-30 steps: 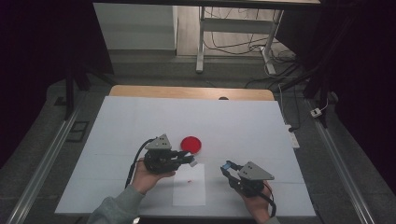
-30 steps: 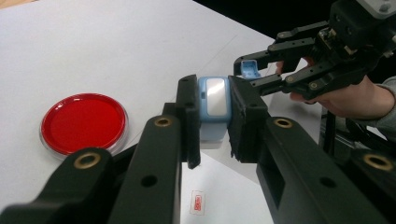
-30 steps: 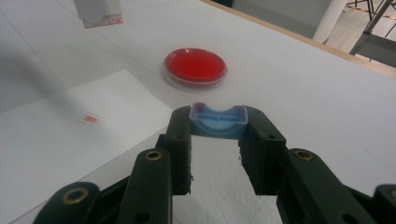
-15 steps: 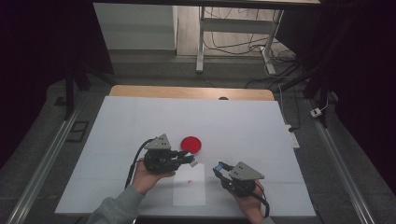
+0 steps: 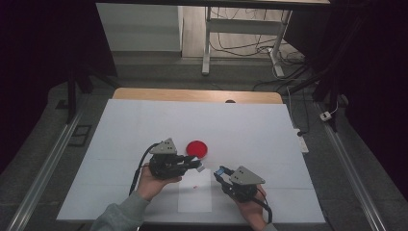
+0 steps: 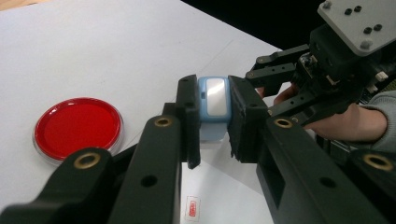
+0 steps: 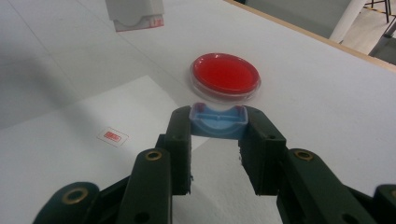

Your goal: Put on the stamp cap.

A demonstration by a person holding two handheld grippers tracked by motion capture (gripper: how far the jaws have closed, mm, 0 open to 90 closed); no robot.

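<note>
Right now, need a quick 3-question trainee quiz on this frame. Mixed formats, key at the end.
1. True or false: the left gripper is shut on a small blue-and-white box.
2. What does the right gripper clamp? A) a blue cap B) the red dish C) nothing
3. Fill in: the red dish lies on the ____ table cover, touched by neither gripper.

Key
1. True
2. A: the blue cap sits between its jaws
3. white
</note>
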